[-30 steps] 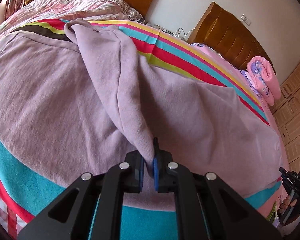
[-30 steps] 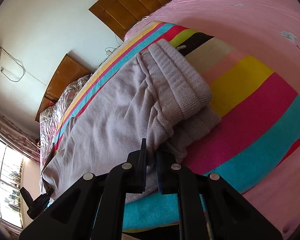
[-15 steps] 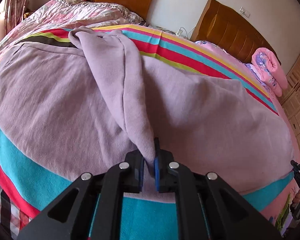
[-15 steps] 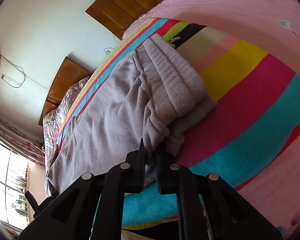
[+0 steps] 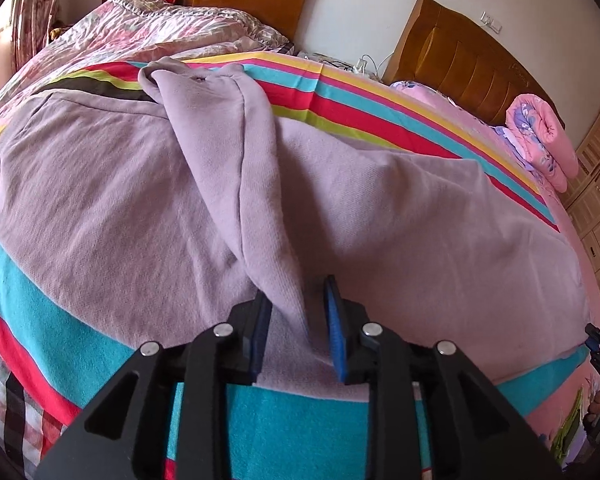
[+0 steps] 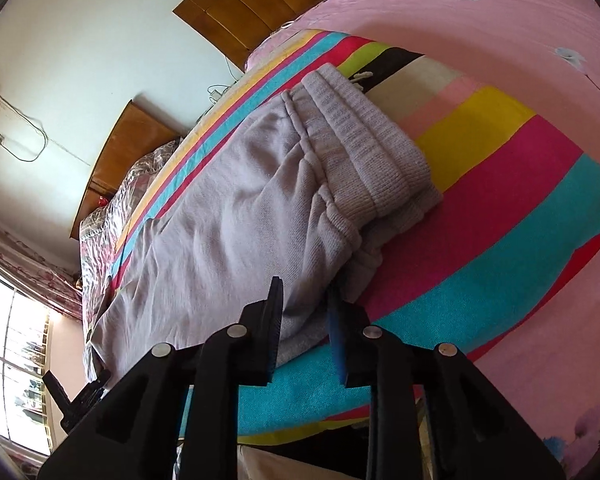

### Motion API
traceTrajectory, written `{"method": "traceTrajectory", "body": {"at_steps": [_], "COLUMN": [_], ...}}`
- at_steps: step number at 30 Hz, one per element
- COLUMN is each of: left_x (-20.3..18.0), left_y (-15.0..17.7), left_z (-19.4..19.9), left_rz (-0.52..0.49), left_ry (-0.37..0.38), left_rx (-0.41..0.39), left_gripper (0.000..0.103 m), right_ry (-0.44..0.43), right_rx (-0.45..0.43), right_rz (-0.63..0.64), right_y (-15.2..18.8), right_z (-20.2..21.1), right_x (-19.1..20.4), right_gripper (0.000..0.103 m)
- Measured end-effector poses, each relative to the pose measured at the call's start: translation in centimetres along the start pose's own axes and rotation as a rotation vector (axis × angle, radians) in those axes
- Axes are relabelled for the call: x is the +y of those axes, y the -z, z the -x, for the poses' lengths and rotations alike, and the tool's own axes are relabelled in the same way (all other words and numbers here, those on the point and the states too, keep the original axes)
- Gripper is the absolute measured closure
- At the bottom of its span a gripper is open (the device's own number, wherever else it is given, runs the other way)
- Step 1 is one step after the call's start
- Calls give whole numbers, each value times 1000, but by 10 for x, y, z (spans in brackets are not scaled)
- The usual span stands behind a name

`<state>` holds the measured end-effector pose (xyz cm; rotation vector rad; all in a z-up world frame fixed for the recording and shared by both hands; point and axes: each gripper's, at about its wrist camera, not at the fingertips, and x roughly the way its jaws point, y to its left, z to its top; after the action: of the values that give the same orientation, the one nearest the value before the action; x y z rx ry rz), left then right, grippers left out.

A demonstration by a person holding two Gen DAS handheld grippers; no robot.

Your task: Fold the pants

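The pants [image 5: 340, 216] lie spread on the bed [image 5: 300, 432], over its striped blanket, with their long axis running side to side across my front, parallel to the near bed edge.

Left gripper [image 5: 296, 328]: my fingers stand apart. A raised ridge of lilac cloth runs from the far edge of the pants straight toward me and ends between the two blue pads. The cloth sits in the gap but is not pinched; whether it touches either pad I cannot tell.

Right gripper [image 6: 306, 326]: my fingers are also apart. They straddle the near edge of the fabric just short of the ribbed waistband [image 6: 364, 140], which lies ahead and to the right, bunched in thick folds. Contact with the pads is likewise not clear.

Relation governing the next move: the cloth lies directly ahead of both grippers, along the line of the fingers, with the near hem at the pad tips. The right gripper is at the waistband end; the left is further along the length, well apart from it, and shows at the lower left edge of the right view. Judgement: the fold along the length appears laid, and both grips appear released.
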<state>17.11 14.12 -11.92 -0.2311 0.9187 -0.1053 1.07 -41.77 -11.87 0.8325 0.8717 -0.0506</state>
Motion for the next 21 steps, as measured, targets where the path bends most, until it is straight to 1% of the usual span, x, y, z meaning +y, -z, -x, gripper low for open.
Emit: {"method": "traceTrajectory", "body": {"at_steps": [2, 3, 5, 6, 7, 8, 10, 12, 14, 17, 19, 21], "left_x": [0, 1, 0, 0, 0, -1, -5, -8, -8, -3, -1, 1], "left_y": [4, 5, 4, 2, 0, -1, -3, -3, -1, 10, 16, 15], "left_z": [-4, -4, -4, -4, -4, -1, 10, 20, 24, 13, 6, 5], "left_rz": [19, 24, 11, 8, 3, -3, -24, -33, -33, -11, -8, 0], "left_ry": [29, 32, 29, 21, 10, 14, 18, 22, 20, 14, 1, 6], "left_rx": [19, 13, 10, 9, 4, -5, -42, -61, -59, -17, -1, -3], "left_gripper": [75, 75, 76, 80, 91, 93, 95, 95, 95, 95, 95, 95], "right_ry": [-24, -25, -19, -10, 2, -1, -3, 3, 35, 74, 78, 77], "right_rx": [29, 21, -1, -11, -24, -37, -75, -98, -88, -40, -39, -42], "right_rz": [0, 8, 26, 33, 51, 70, 94, 112, 119, 82, 70, 82], "right_y": [10, 15, 15, 14, 13, 13, 9, 9, 9, 14, 16, 14], "right_z": [-6, -8, -9, -8, -5, -1, 12, 20, 17, 2, -2, 0], "right_x": [3, 6, 9, 12, 15, 18, 28, 35, 34, 19, 16, 20], "right_gripper": [73, 73, 74, 75, 88, 93, 96, 96, 96, 97, 96, 96]}}
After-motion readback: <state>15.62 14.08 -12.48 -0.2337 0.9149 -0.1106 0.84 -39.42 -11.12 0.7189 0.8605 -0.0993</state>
